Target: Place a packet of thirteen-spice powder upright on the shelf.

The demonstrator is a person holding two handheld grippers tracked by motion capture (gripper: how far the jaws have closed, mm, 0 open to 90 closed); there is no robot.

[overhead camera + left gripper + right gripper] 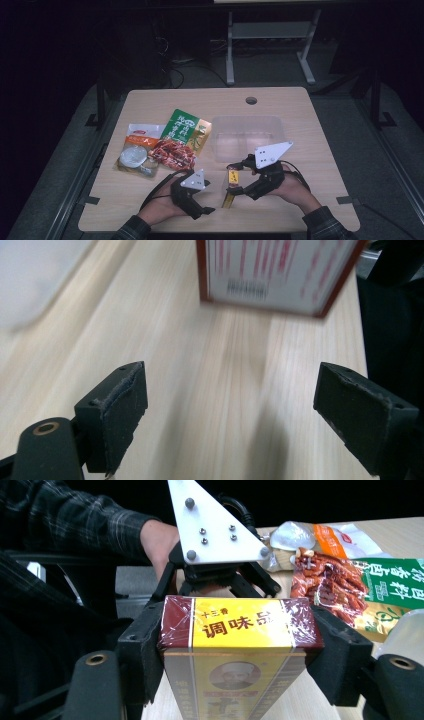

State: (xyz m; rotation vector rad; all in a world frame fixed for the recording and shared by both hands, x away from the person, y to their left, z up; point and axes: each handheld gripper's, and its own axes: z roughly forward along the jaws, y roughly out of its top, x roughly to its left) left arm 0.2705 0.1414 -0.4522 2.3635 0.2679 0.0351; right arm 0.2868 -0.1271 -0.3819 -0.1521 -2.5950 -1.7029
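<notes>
A yellow and dark red seasoning box is held near the table's front edge, slightly right of centre. My right gripper is shut on it, and the right gripper view has the box wedged between both black pads. My left gripper sits just to the left of the box, held in a hand. Its jaws stand wide open over bare wood with nothing between them. The box's printed face lies a short way ahead of them. The left gripper's grey plate shows right behind the box.
A clear plastic container stands behind the right gripper. Left of it lie a green and red snack pouch and an orange and white pouch. The wooden table has a cable hole at its far edge.
</notes>
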